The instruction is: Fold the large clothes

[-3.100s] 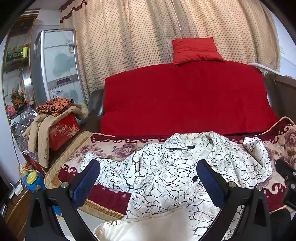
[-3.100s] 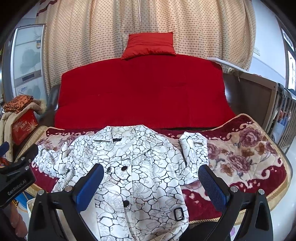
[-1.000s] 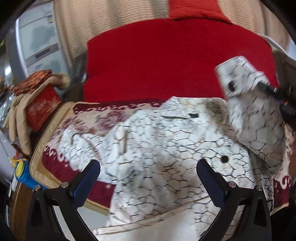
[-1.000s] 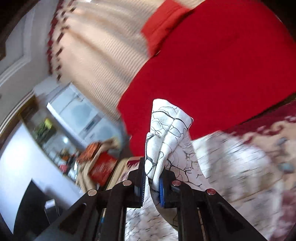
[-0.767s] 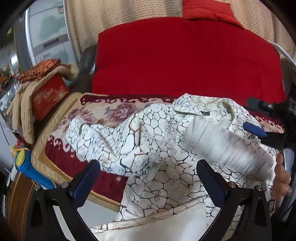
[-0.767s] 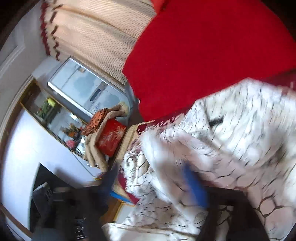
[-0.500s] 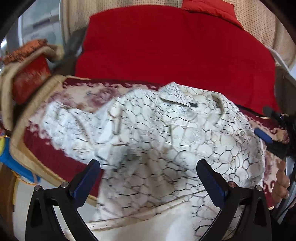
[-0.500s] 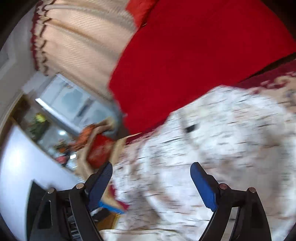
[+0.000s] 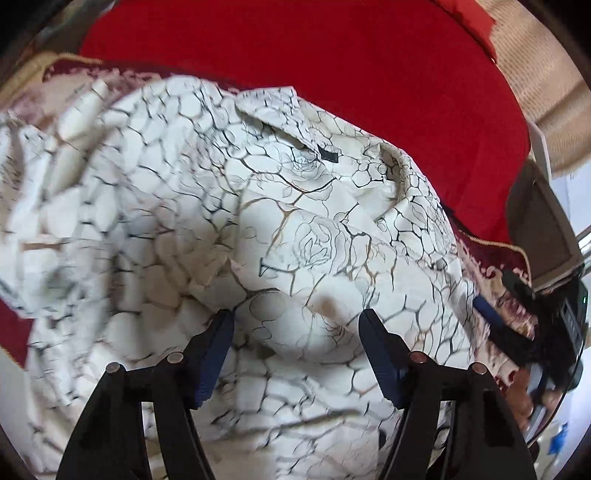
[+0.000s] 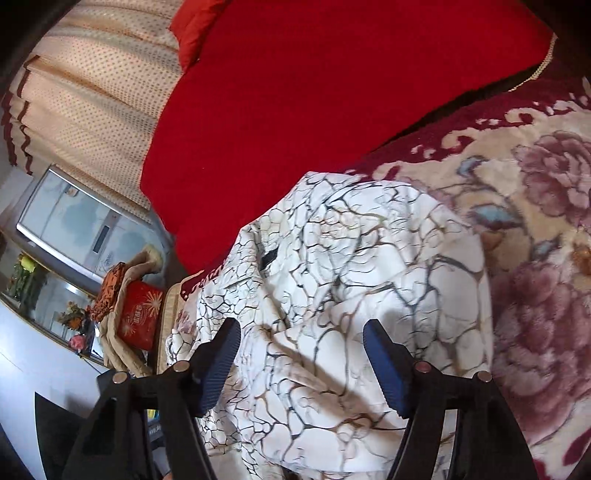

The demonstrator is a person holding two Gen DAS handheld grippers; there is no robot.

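A white coat with a black crackle print (image 9: 288,206) lies spread on the floral blanket, collar toward the red backrest. One sleeve is folded across its chest. My left gripper (image 9: 295,328) hangs close over the coat's middle. Its jaws are closing, with a hump of cloth between the blue pads, and the pads do not press on it. My right gripper (image 10: 301,345) hovers over the coat's right side (image 10: 351,280). Its jaws are closing too, cloth lies below them and nothing is pinched. The right gripper (image 9: 495,325) also shows at the coat's right edge in the left wrist view.
The floral blanket (image 10: 535,258) covers the seat, and a red cover (image 10: 314,92) drapes the backrest with a red cushion (image 10: 192,26) on top. At the left end stand a red box (image 10: 140,317) and a beige jacket (image 10: 122,354). A hand (image 9: 524,391) holds the right gripper.
The right gripper let go of the sleeve, which now lies across the coat. Both grippers came down closer to the coat. The left jaws have narrowed from wide open.
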